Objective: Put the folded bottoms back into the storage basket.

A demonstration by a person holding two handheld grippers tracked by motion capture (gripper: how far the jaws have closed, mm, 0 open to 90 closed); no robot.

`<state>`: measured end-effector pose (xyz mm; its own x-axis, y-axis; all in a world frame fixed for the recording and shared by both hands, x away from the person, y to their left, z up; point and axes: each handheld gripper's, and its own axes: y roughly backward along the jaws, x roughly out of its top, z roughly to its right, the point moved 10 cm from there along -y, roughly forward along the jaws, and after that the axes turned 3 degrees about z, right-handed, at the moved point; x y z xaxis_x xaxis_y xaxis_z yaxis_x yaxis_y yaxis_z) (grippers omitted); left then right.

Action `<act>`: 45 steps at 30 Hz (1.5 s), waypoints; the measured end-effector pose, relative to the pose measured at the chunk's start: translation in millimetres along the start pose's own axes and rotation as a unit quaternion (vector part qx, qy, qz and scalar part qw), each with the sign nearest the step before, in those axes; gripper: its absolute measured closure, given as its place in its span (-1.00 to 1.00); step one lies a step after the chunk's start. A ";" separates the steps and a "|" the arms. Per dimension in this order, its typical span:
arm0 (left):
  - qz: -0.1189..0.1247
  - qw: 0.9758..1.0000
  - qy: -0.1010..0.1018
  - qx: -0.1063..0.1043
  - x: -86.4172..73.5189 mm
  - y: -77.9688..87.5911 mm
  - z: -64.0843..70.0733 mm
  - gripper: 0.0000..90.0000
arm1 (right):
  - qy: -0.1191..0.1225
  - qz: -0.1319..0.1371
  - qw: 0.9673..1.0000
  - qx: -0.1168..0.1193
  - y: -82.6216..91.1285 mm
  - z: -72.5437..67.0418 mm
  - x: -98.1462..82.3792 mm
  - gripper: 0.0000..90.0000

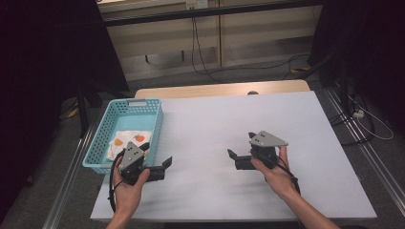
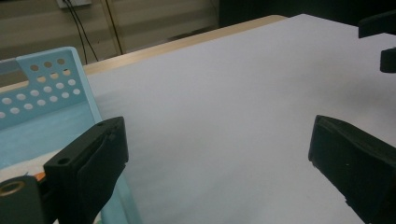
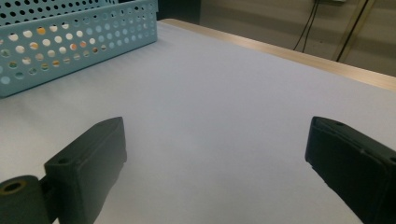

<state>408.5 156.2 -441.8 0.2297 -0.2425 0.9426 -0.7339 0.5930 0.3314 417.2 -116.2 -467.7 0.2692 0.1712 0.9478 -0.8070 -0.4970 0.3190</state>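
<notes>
White paper covers the desk point(image 1: 248, 119); my left hand-held gripper point(image 1: 165, 164) gapes wide beside the blue basket point(image 1: 107, 129), my right hand-held gripper point(image 1: 234, 155) equally wide over bare paper.

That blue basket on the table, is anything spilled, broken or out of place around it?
Nothing stands out. The light blue perforated plastic basket sits upright at the table's left edge, with a crumpled white cloth with orange prints lying inside it. Both open claws, left and right, hold nothing above the white table cover.
</notes>
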 end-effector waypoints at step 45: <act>-0.014 1.000 -0.018 0.012 -24.7 -2.3 20.3 -0.89 | -0.030 -0.002 0.996 -0.085 97.0 56.4 -52.9 -0.89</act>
<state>391.6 145.2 -466.7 0.2270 -0.2869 0.9307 -0.7432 0.5665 0.3559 354.3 -221.4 -486.7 0.3002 0.1192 0.9464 -0.8818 -0.3436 0.3230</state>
